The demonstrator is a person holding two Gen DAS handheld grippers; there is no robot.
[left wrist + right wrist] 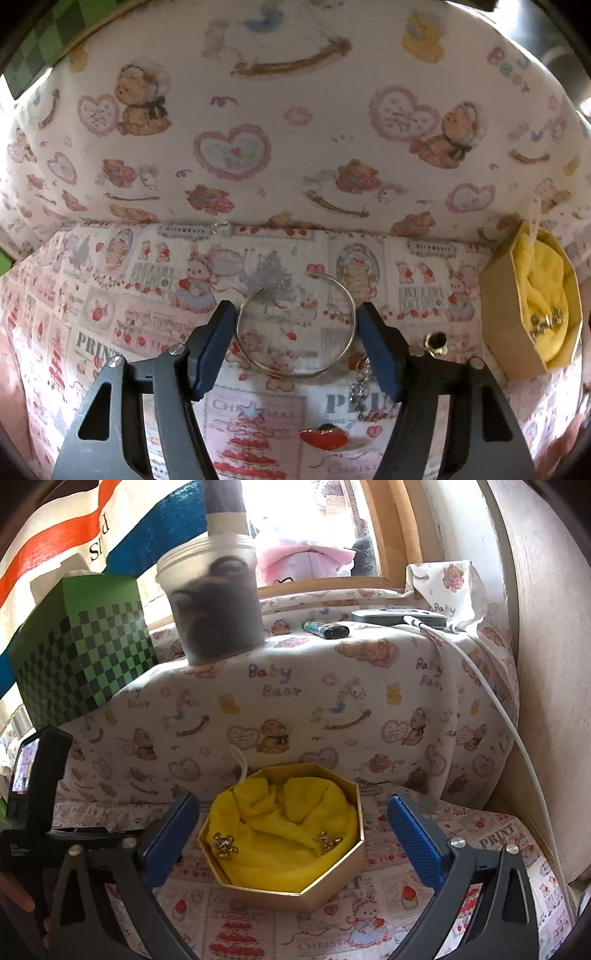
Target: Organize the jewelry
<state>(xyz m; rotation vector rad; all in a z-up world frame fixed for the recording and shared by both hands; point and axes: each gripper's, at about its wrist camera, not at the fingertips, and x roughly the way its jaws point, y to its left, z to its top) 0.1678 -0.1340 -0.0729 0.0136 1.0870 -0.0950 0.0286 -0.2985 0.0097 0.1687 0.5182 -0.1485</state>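
On printed cloth [110, 314]: left gripper [295, 343] spread around bangle [295, 332], possibly not touching; right gripper [291, 830] spread before gold box [332, 890].

chain [361, 387]: far end behind left claw finger | gold pieces [225, 845] in box: too small to identify

Both wrist views low, close over worktop [110, 314], facing draped backdrop; both share gold box [498, 295] [332, 893].

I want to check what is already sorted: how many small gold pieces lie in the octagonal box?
2: one gold piece on the yellow cloth at the left, another gold piece at the right. Folds may hide more.
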